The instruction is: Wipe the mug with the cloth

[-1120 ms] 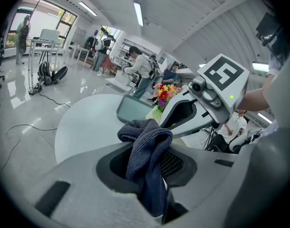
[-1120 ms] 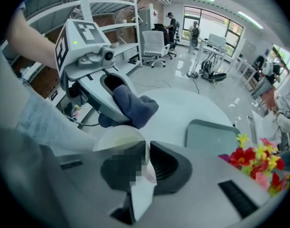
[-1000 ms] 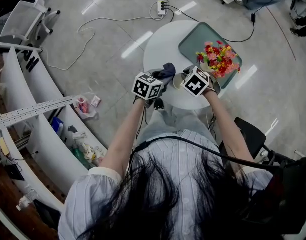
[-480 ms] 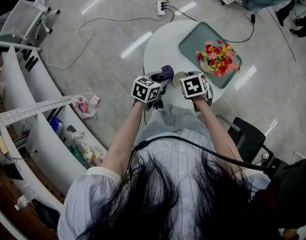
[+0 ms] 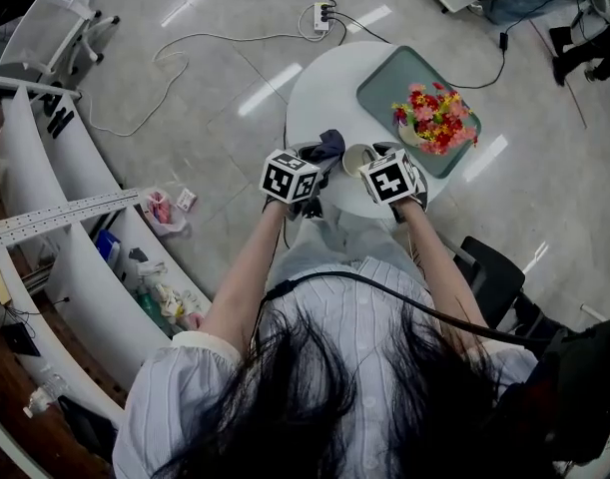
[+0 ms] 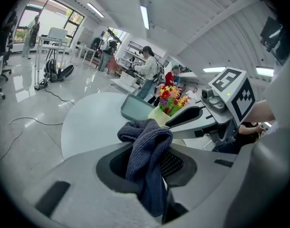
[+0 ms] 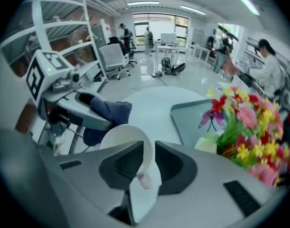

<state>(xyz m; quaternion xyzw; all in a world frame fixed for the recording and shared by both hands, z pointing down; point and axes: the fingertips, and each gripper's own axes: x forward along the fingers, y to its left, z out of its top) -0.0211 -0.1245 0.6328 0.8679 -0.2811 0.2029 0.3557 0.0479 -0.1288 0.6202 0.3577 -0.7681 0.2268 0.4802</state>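
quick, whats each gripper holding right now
left gripper: shut on the dark blue cloth
right gripper: shut on the white mug, gripping its wall

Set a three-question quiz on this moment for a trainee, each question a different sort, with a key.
1. True or false: the right gripper is empty.
2. What is clamped in the left gripper? A a sponge; B the cloth; C a spoon.
3. Fill in: the flowers stand on the green ____.

Key
1. False: its jaws are shut on the wall of the mug.
2. B.
3. tray.
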